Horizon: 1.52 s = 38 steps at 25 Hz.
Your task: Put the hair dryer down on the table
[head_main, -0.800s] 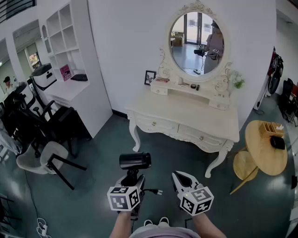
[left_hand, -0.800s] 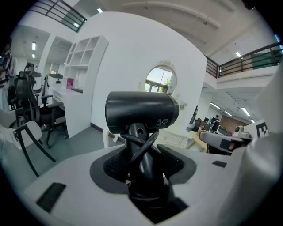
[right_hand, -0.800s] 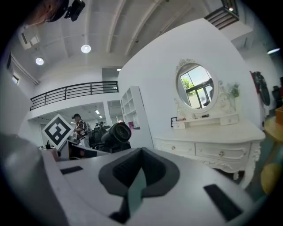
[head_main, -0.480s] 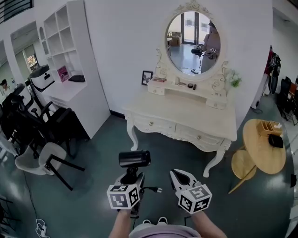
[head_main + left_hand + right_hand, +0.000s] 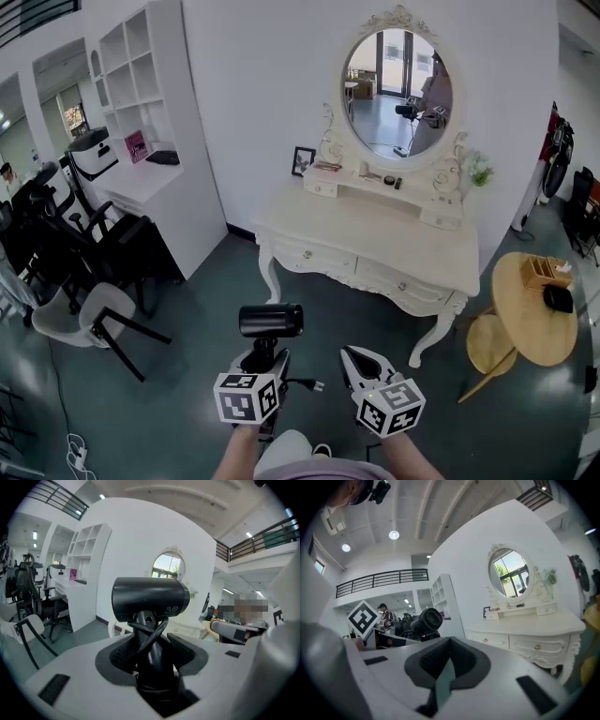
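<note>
A black hair dryer (image 5: pixel 270 322) stands upright in my left gripper (image 5: pixel 265 361), barrel on top and lying crosswise. In the left gripper view the pads (image 5: pixel 123 654) press on the dryer's handle (image 5: pixel 151 660), with the black cord looped around it. The cord's plug (image 5: pixel 319 385) hangs to the right of the gripper. My right gripper (image 5: pixel 361 362) is held beside it, shut and empty; its pads (image 5: pixel 447 660) meet at the tip. The white dressing table (image 5: pixel 375 239) with an oval mirror stands ahead across the dark floor, well beyond both grippers.
Left are a white shelf unit with a desk (image 5: pixel 141 178), black office chairs (image 5: pixel 94 248) and a grey chair (image 5: pixel 89 319). Right of the dressing table stand a round wooden table (image 5: pixel 530 314) and a low stool (image 5: pixel 489 336). Small items sit on the dresser's shelf (image 5: pixel 375 178).
The person's leg has come forward at the bottom of the head view. Both grippers and the dryer keep the same pose.
</note>
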Each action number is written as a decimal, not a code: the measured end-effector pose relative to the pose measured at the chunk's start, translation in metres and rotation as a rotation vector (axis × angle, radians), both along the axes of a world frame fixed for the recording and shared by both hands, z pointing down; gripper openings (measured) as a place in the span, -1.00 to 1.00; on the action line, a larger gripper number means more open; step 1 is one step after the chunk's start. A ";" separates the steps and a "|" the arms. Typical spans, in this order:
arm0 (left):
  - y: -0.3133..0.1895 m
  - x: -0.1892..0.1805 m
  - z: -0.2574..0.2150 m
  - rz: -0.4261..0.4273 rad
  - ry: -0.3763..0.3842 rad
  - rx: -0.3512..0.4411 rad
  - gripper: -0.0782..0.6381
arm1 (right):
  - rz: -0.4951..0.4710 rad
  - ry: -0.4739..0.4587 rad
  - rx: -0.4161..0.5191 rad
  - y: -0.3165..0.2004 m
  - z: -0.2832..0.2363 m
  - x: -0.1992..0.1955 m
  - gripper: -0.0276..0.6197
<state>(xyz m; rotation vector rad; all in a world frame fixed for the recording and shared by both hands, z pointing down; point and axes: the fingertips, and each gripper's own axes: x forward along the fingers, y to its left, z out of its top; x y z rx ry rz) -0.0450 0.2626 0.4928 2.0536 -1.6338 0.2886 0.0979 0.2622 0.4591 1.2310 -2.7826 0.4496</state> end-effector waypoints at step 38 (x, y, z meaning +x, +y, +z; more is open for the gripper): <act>-0.336 -0.128 -0.005 0.024 0.017 0.042 -0.22 | 0.106 0.009 -0.047 -0.317 0.014 -0.101 -0.91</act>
